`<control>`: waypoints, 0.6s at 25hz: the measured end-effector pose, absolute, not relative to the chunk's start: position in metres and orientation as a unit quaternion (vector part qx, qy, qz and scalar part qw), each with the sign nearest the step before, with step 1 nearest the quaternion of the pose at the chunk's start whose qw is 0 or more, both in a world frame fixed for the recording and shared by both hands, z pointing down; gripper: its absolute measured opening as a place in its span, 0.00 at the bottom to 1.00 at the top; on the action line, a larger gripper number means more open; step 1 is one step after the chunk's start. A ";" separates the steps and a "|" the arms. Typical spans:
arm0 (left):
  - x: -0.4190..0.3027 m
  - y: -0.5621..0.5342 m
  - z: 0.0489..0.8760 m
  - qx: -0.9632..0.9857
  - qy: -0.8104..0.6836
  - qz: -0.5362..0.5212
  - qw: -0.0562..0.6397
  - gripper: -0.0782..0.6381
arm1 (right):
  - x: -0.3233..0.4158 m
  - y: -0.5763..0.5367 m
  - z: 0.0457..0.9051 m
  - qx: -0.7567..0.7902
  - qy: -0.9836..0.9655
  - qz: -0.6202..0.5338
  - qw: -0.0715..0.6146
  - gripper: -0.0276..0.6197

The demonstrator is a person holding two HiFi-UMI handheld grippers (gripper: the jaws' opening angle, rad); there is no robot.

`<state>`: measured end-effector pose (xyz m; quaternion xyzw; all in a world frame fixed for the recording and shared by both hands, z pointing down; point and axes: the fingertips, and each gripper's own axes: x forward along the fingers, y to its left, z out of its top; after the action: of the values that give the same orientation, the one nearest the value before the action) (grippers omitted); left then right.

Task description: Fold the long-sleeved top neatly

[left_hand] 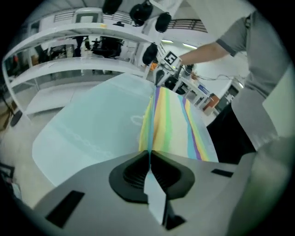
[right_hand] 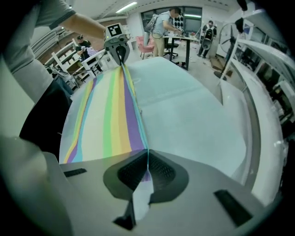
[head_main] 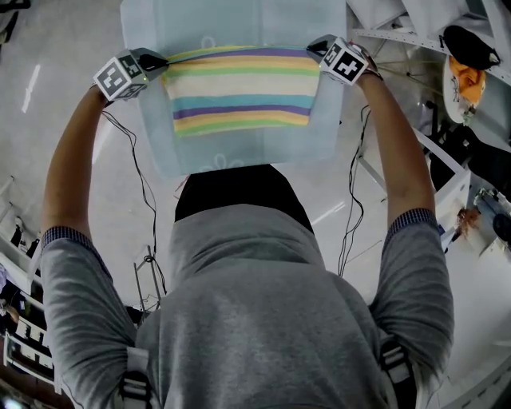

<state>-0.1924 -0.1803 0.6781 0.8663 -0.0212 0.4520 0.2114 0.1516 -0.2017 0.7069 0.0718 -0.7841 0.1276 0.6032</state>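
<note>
A person leans over a pale desk [head_main: 239, 20] with a tool in each hand, both clenched on the far edge of a striped long-sleeved top [head_main: 239, 88]. The left tool [head_main: 160, 61] pinches one end of that edge and the right tool [head_main: 314, 46] the other, so the hem runs as a straight line from one set of jaws to the other. Each gripper view shows the pads pressed together on a thin layer of striped cloth, with no gap between them. The top lies spread on the desk between the tools and on the person's side of them, its bands of yellow, green, cream, blue and purple running parallel to the gripped edge. Beyond the tools there is only bare desk. No sleeve shows loose at either side, though whether both are already tucked under cannot be told. The step in hand appears to be a crosswise fold, with the grip on both corners made and the carry not yet begun. The next move likely calls for both tools to lift together, keep the edge taut and level between them, and bring it over toward the near hem, releasing only once the edges line up squarely.
</note>
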 end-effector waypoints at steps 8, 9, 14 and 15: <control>-0.215 -0.215 0.705 0.831 -0.141 0.461 0.279 0.17 | 0.168 -0.222 0.728 0.155 -0.747 0.143 0.631 0.24; -0.218 -0.221 0.707 0.828 -0.161 0.464 0.271 0.17 | 0.172 -0.226 0.728 0.167 -0.742 0.149 0.632 0.29; -0.244 -0.253 0.695 0.811 -0.283 0.448 0.248 0.17 | 0.188 -0.246 0.711 0.251 -0.737 0.188 0.599 0.44; -0.246 -0.256 0.688 0.811 -0.303 0.428 0.259 0.18 | 0.191 -0.250 0.705 0.274 -0.743 0.209 0.574 0.50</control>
<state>-0.2461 -0.2556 0.6875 0.8110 -0.3027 0.4284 0.2592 0.1908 -0.2501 0.7054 0.2737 -0.7429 0.2092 0.5739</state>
